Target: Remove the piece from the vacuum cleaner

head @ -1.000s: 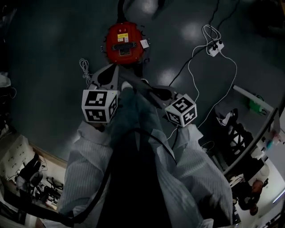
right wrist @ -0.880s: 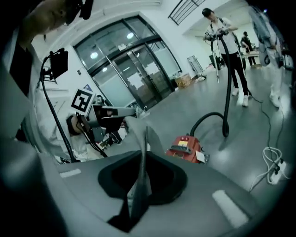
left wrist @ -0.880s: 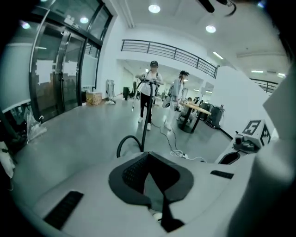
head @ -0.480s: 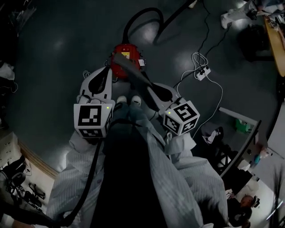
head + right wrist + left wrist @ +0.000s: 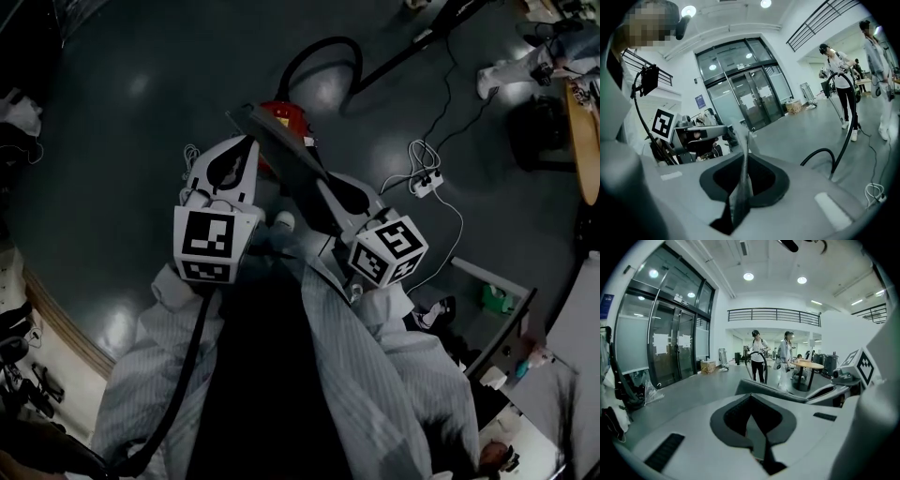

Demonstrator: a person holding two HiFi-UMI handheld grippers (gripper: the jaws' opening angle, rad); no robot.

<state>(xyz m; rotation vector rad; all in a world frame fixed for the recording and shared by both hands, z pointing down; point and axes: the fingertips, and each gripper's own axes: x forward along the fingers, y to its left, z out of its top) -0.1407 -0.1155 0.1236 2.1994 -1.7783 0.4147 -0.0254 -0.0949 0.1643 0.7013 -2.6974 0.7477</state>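
Pinching the grey piece (image 5: 277,145), the right tool (image 5: 740,187) points forward; left tool (image 5: 757,427) pressed together, empty.

Open floor (image 5: 112,141) lies left of the vacuum cleaner (image 5: 291,113); hose (image 5: 328,40) and power strip (image 5: 427,180) crowd its right.

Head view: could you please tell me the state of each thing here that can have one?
Left hand-held gripper: shut, empty.
Right hand-held gripper: shut on the piece.
Piece: held up in the air.
Vacuum: standing on the floor.
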